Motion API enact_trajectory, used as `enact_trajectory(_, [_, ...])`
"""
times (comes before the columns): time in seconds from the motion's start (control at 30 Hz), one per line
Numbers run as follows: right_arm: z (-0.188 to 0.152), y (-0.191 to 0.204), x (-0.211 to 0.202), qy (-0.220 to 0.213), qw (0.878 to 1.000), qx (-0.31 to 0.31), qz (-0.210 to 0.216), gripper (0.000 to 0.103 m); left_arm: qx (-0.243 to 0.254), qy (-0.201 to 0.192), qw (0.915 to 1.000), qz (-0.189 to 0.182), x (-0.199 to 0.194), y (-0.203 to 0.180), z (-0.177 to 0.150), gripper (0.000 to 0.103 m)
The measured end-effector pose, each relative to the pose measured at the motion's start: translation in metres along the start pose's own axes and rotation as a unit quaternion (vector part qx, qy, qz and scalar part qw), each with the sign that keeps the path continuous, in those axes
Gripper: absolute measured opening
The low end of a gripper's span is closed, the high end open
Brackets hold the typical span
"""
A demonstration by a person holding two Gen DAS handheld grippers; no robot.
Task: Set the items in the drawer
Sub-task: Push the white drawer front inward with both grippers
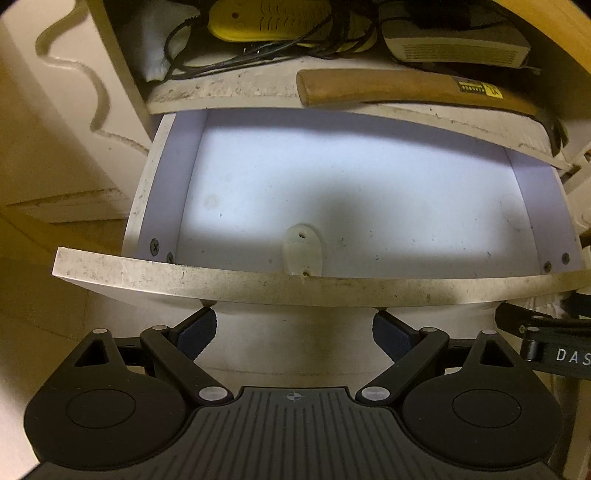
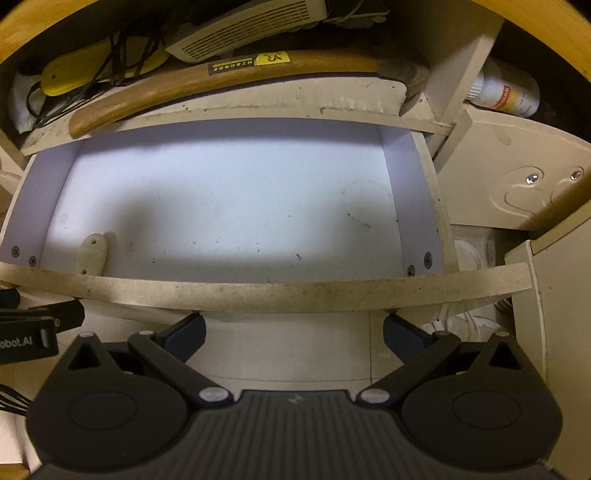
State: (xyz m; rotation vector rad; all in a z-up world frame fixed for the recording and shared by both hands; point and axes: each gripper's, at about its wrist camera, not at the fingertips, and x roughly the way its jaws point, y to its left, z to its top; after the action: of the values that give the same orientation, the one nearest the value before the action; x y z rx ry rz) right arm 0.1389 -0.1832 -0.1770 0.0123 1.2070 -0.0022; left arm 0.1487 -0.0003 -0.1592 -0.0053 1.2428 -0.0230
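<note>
Below the cluttered shelf point(image 1: 229, 92), the drawer point(image 1: 236, 284) stands pulled out and bare inside, filling the middle of both frames. Left gripper point(image 1: 294, 332) and right gripper point(image 2: 294, 334) hover just outside its front edge at the bottom of each frame, jaws spread wide, holding nothing. On the shelf at the top lie a hammer point(image 1: 388, 88), a yellow gadget point(image 1: 266, 18), tangled cables point(image 1: 258, 51) and a white box point(image 1: 454, 46). Pulling the hammer out could snag those cables and drag the other things down.
</note>
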Motion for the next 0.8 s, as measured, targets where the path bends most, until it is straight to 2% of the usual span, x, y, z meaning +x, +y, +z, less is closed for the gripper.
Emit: enact_trajectory(0.8, [0.070, 0.006, 0.024, -0.009, 1.000, -0.005, -0.013, 0.103, -0.009, -0.002, 0.9999, -0.007, 0.025, 0.009, 0.068, 0.094])
